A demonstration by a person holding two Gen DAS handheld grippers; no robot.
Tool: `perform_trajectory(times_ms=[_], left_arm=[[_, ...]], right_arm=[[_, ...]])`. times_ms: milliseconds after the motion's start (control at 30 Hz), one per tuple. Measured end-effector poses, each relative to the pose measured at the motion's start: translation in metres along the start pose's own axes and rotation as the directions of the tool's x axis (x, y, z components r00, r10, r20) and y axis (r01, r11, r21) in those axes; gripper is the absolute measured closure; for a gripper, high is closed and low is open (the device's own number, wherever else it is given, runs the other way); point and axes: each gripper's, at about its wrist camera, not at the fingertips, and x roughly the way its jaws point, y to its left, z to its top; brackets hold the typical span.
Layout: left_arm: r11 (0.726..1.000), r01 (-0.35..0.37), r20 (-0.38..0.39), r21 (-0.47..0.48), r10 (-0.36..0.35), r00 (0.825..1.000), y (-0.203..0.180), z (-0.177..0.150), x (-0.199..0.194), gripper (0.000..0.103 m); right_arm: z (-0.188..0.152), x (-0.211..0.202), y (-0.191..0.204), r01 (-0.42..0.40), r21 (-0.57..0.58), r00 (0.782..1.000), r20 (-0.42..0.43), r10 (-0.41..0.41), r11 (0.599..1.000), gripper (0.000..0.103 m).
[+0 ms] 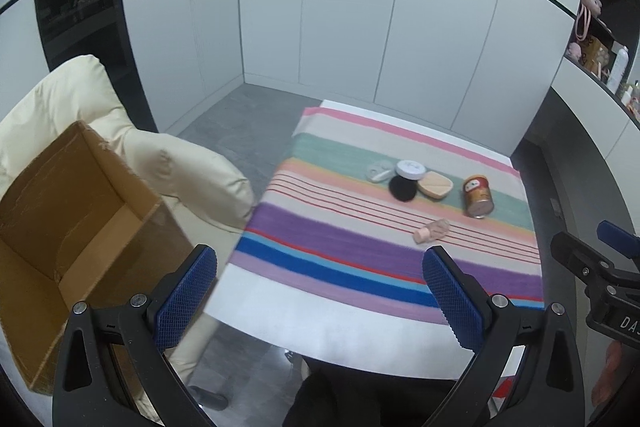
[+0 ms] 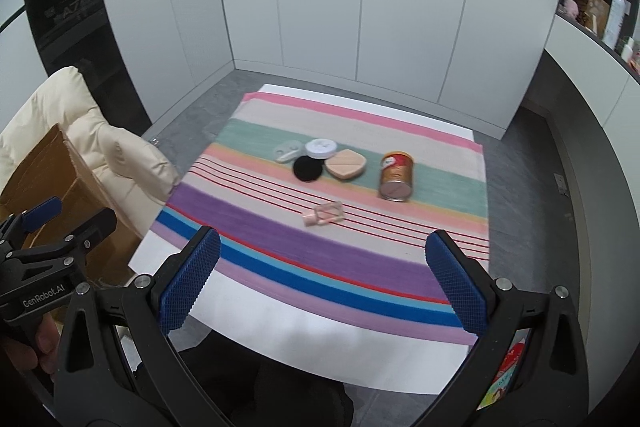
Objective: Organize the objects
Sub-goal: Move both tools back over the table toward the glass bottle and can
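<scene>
The box (image 1: 60,227) left of the counter (image 2: 320,339) is cut off by the frame edge. Motion blur softens the small bottle (image 2: 324,215), lying just nearer than the can (image 2: 395,175). Compact (image 2: 321,148), black puff (image 2: 307,169) and sponge (image 2: 346,164) cluster left of the can. Both left tongs (image 1: 320,291) and right tongs (image 2: 324,283) gape wide, empty, well short of everything.

Matt cardboard box (image 1: 80,211) — woven cloth (image 1: 384,227).
</scene>
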Motion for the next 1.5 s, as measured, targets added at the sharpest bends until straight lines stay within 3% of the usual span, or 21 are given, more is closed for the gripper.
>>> perform_trajectory(times_ms=[433,767,867,1067,1167,1333,1500], left_arm=[[0.997,0.061,-0.02,0.053,-0.06,0.998,-0.042,-0.003,0.009,0.0],[0.989,0.047,0.003,0.138,-0.048,0.999,-0.065,-0.008,0.013,0.0],[0.986,0.091,-0.021,0.141,-0.089,0.996,-0.07,-0.008,0.016,0.0],[0.98,0.085,-0.055,0.18,-0.077,0.996,-0.079,-0.009,0.046,0.004],[0.975,0.094,-0.074,0.202,-0.081,0.994,-0.089,-0.007,0.071,0.005],[0.958,0.127,-0.123,0.256,-0.098,0.988,-0.11,-0.011,0.113,0.005],[0.959,0.164,-0.191,0.231,-0.121,0.974,-0.121,-0.015,0.16,0.006]], right_arm=[[-0.011,-0.005,-0.047,0.045,0.064,0.999,-0.019,-0.044,0.997,0.0],[-0.013,-0.004,-0.062,0.061,0.093,0.998,-0.033,-0.058,0.994,0.0],[-0.012,0.001,-0.062,0.078,0.066,0.997,-0.034,-0.076,0.995,0.0],[-0.01,0.025,-0.07,0.114,0.016,0.993,-0.015,-0.114,0.993,0.0],[-0.013,0.052,-0.081,0.143,0.012,0.989,-0.046,-0.142,0.99,0.0],[-0.018,0.097,-0.099,0.11,0.046,0.988,-0.115,-0.104,0.993,0.0],[-0.016,0.137,-0.11,0.105,0.049,0.986,-0.139,-0.097,0.993,0.0]])
